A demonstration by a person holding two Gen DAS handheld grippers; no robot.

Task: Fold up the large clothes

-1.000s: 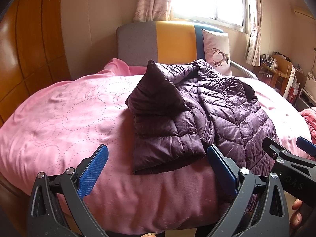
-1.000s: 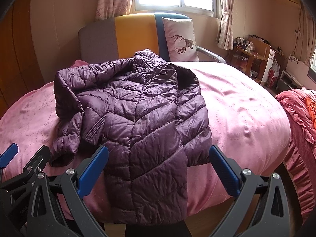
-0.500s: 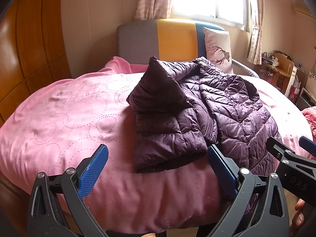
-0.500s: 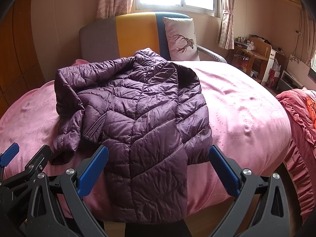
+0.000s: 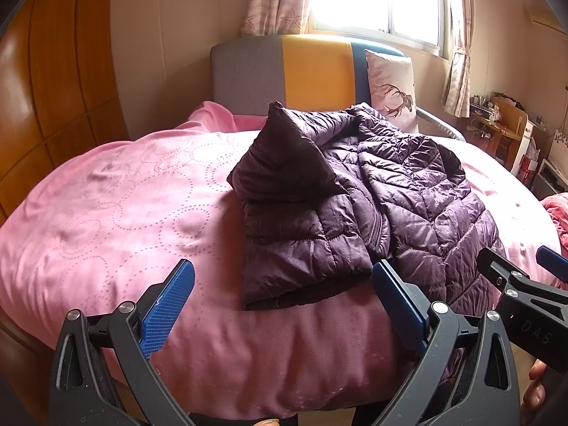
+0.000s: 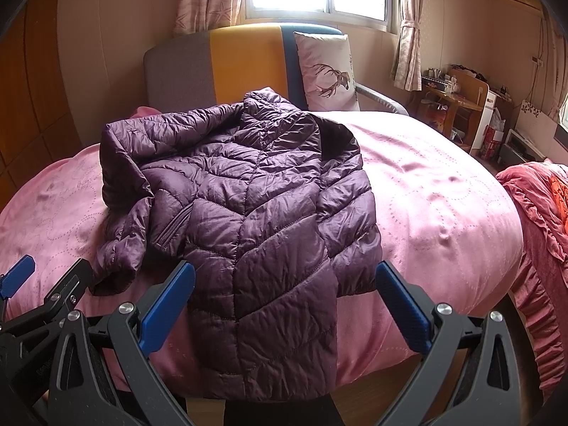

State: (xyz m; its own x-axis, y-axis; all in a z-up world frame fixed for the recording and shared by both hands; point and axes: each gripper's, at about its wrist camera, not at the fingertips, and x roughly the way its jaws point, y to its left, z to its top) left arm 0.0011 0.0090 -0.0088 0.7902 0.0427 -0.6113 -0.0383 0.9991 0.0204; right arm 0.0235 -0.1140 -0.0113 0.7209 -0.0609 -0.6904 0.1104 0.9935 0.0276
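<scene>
Lying spread across the pink bed (image 6: 443,191), the purple quilted jacket (image 6: 255,220) takes up the middle of the cover, its collar toward the headboard (image 6: 241,60) at 12 o'clock and its hem hanging over the near edge at 6 o'clock. The fabric is glossy and puffy, stitched in chevron rows that meet along a centre seam, with creases catching the window light. One sleeve, at about 9 o'clock of the body, is bent back on itself into a lumpy fold, and a zipped pocket shows just beside it. From the left wrist view that folded sleeve rises as a dark peak on the jacket (image 5: 355,206), nearer the headboard than the cuff. The other sleeve lies flat along the body's side at 3 o'clock. The left gripper (image 5: 284,301) hovers at the near edge of the bed with its blue-padded fingers (image 5: 167,305) spread wide, holding nothing. The right gripper (image 6: 284,301) hangs over the jacket's hem, its fingers (image 6: 404,309) equally wide apart and empty. A deer-print pillow (image 6: 326,71) leans on the headboard at 1 o'clock, and a cluttered desk (image 6: 458,99) stands by the wall at 2 o'clock.
</scene>
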